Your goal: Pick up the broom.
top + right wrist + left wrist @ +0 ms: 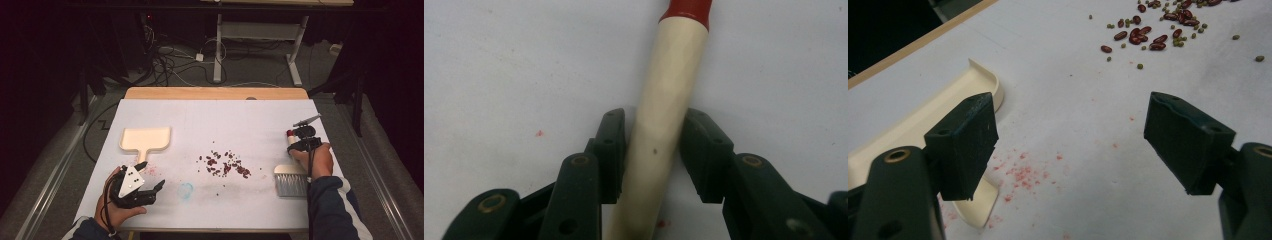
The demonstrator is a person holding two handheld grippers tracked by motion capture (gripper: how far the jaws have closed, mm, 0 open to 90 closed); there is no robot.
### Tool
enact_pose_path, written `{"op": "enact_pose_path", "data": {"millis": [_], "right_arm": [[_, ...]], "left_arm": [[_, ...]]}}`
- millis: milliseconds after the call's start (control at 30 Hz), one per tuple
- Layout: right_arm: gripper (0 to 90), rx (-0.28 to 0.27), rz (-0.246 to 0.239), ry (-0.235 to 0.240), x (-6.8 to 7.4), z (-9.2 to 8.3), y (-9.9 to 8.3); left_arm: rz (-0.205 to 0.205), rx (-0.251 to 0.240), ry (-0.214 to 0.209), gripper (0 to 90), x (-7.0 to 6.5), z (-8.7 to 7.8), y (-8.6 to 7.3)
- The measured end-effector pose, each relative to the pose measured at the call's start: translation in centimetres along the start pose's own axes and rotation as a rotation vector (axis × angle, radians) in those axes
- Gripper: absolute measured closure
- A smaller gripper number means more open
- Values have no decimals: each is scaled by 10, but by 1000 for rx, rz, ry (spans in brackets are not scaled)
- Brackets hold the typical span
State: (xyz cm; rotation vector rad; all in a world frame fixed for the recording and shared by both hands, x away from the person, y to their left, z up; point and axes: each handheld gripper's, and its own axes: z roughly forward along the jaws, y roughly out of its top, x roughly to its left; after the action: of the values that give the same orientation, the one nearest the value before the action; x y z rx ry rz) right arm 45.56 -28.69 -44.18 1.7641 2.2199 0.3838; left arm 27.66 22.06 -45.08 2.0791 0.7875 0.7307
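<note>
1. The brush (pixel 291 176) lies at 3 o'clock on the worktop (pixel 215 117), its bristles toward the person.
2. The right gripper (pixel 652 150) has its fingers (pixel 610 150) clenched on the pale handle, below the red tip.
3. The handle looks light, stiff and smooth; a middle hold seems steady.
4. The left gripper (pixel 1073 145) is released, near the dustpan (pixel 145 140) at 9 o'clock.

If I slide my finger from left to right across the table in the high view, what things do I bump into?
Left gripper → dustpan → blue smudge → scattered beans → brush, its handle in the right gripper.
</note>
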Motion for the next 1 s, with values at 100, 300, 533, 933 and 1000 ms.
{"op": "enact_pose_path", "data": {"millis": [100, 300, 533, 933, 1000], "right_arm": [[674, -4, 1, -3, 1, 0, 0], [704, -57, -12, 20, 0, 0, -4], [705, -215, -20, 53, -5, -11, -19], [707, -543, -45, 147, -2, -69, -55], [707, -583, -65, 161, 5, -80, -58]], "left_arm": [[-4, 2, -6, 208, 1, 1, 0], [-25, -10, -6, 208, 3, 0, -1], [-57, -1, -10, 208, 3, 1, 0], [-142, -84, -252, 210, -24, 23, 54], [-127, -114, -327, 212, -39, 32, 72]]}}
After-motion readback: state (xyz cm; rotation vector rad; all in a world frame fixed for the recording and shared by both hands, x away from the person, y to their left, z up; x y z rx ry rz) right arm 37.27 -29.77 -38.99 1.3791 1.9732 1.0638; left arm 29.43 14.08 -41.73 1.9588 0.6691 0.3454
